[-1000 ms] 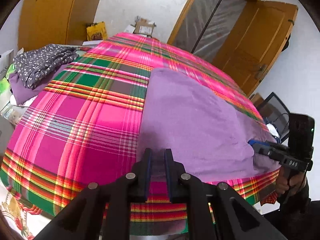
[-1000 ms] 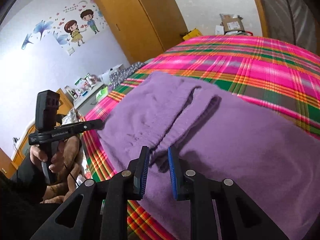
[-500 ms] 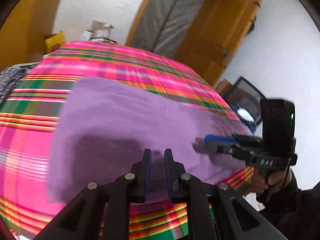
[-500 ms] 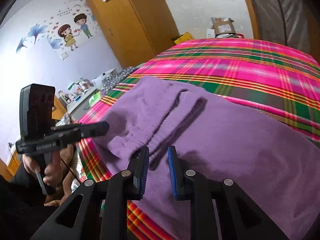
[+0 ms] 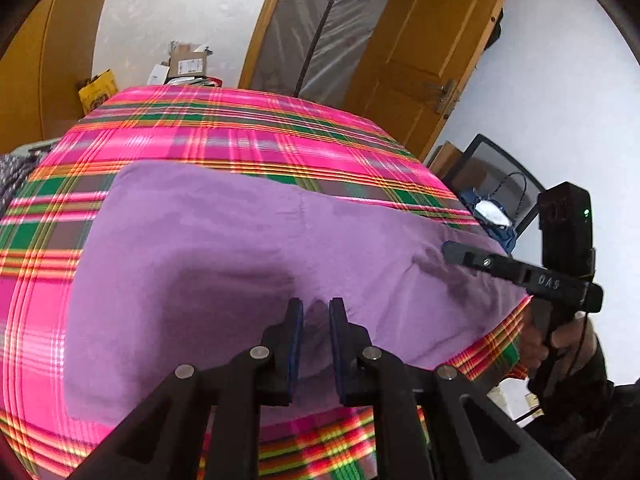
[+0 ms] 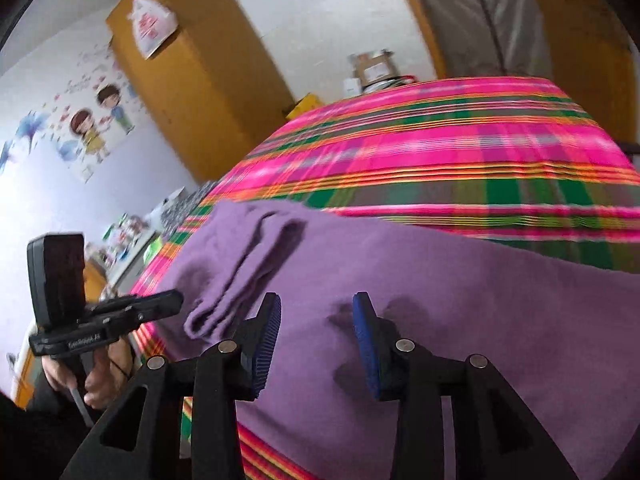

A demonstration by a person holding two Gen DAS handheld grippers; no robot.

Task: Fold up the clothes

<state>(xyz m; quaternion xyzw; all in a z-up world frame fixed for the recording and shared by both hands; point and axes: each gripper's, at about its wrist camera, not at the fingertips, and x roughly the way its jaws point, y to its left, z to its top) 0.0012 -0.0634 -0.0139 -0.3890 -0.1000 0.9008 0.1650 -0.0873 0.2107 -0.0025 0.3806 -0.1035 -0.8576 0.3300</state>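
A purple garment (image 5: 224,256) lies spread across the pink plaid bed (image 5: 240,136), with a rolled fold (image 6: 244,276) near its left end. My left gripper (image 5: 316,310) hovers over the garment's near part. Its jaws stand a narrow gap apart and nothing is pinched between them. It also shows at the left of the right wrist view, as the left gripper (image 6: 174,300) just off that fold. My right gripper (image 6: 316,308) is over the cloth with its jaws opening wide and only flat cloth below. From the side, the right gripper (image 5: 450,247) sits above the garment's right end.
Past the bed's far edge stand cardboard boxes (image 5: 188,62), a wooden door (image 5: 420,52) and a yellow wardrobe (image 6: 192,68). A chair with a blue bag (image 5: 492,216) is at the bed's right. Dark patterned clothes (image 5: 10,176) lie at the left. A cluttered stand (image 6: 132,232) is beside the bed.
The left gripper has swung right, from the garment's left edge to over its middle. The right gripper's jaws have spread much wider and it has shifted across the cloth.
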